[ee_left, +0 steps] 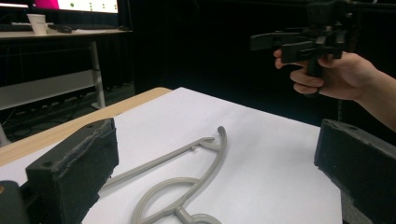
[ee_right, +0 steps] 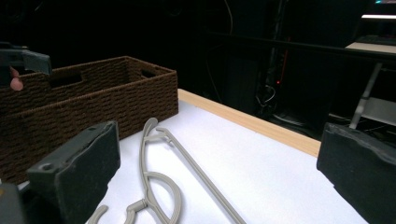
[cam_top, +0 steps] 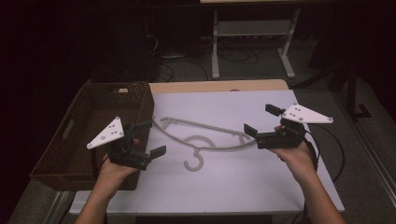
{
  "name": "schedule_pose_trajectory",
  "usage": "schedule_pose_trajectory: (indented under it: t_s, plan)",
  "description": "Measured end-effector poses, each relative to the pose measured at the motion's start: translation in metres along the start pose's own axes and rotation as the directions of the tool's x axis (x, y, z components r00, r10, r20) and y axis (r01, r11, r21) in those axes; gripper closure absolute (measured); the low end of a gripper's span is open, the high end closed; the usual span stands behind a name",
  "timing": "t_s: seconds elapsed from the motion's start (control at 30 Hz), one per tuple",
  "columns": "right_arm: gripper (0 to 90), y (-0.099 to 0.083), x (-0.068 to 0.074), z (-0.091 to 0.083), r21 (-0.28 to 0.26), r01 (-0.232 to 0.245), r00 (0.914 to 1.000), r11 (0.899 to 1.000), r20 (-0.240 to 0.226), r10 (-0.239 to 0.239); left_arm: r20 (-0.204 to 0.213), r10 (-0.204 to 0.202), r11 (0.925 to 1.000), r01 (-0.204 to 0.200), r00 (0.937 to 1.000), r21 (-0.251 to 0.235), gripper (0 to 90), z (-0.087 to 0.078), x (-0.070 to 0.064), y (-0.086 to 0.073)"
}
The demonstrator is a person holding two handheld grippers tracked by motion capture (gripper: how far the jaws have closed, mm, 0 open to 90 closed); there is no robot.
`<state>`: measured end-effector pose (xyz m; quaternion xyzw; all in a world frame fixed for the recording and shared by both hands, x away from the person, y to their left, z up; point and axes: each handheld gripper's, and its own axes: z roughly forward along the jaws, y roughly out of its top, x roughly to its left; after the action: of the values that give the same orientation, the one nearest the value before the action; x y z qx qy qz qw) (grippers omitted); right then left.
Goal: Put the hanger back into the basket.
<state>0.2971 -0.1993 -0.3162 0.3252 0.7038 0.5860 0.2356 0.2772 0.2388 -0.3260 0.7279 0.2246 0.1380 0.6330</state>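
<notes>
The hanger (ee_left: pixel 187 179) runs off the bottom edge in the left gripper view; the basket (ee_right: pixel 88 100) is cut by the left edge in the right gripper view.

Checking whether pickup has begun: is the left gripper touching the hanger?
Apart. In the left gripper view the left gripper stands open above the hanger, white tabletop showing between both jaws and it.

Both forearms come in from the bottom of the high view. The left hand (cam_top: pixel 112 170) holds the left gripper (cam_top: pixel 152 138) up, jaws spread wide — pointing inward to the right. The right hand (cam_top: pixel 295 154) holds the right gripper (cam_top: pixel 262 120) likewise — jaws wide apart, pointing left.
</notes>
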Motion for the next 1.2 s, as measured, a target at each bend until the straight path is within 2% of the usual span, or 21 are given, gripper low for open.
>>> schedule_pose_trajectory:
  t_s: [0.17,0.3,0.47,0.63,0.77,0.93,1.07,1.1,1.13,1.2]
  plan:
    - [0.0,-0.001,-0.003,0.013,0.013,-0.003,0.9999,1.0,-0.016,0.003,0.01,-0.007,1.0,0.007,0.9999,0.007,0.0,0.005,-0.004,-0.003]
    - [0.0,-0.003,-0.004,0.022,0.03,-0.011,0.9996,0.999,-0.027,0.012,0.025,-0.003,0.9995,0.002,0.9997,0.032,0.0,0.014,-0.008,-0.007]
    - [0.0,-0.006,-0.004,0.033,0.056,0.004,0.9989,0.998,-0.046,-0.001,0.043,0.002,0.9976,-0.005,0.9991,0.069,0.0,0.025,-0.014,-0.013]
    - [0.0,-0.009,-0.005,0.046,0.093,0.022,0.9973,0.995,-0.072,-0.016,0.057,0.005,0.9931,-0.011,0.9983,0.117,0.0,0.034,-0.018,-0.02]
    - [0.0,-0.013,-0.007,0.056,0.115,0.024,0.9963,0.993,-0.085,-0.015,0.063,-0.01,0.9893,0.001,0.9979,0.146,0.0,0.042,-0.017,-0.029]
    - [0.0,-0.015,-0.008,0.063,0.131,0.029,0.9951,0.991,-0.098,-0.017,0.056,-0.005,0.9836,-0.005,0.9984,0.18,0.0,0.046,-0.017,-0.037]
    - [1.8,-0.017,-0.01,0.072,0.169,0.055,0.9927,0.984,-0.115,-0.036,0.057,0.003,0.979,-0.015,0.9984,0.203,0.0,0.05,-0.017,-0.043]
    - [3.1,-0.018,-0.01,0.076,0.197,0.065,0.99,0.978,-0.136,-0.038,0.06,0.001,0.9775,-0.013,0.9982,0.211,0.0,0.051,-0.018,-0.045]
    - [3.1,-0.018,-0.01,0.076,0.197,0.065,0.99,0.978,-0.136,-0.038,0.06,0.001,0.9775,-0.013,0.9982,0.211,0.0,0.051,-0.018,-0.045]
    - [4.1,-0.02,-0.01,0.082,0.225,0.088,0.987,0.97,-0.151,-0.055,0.064,-0.001,0.9756,-0.013,0.998,0.219,0.0,0.052,-0.018,-0.048]
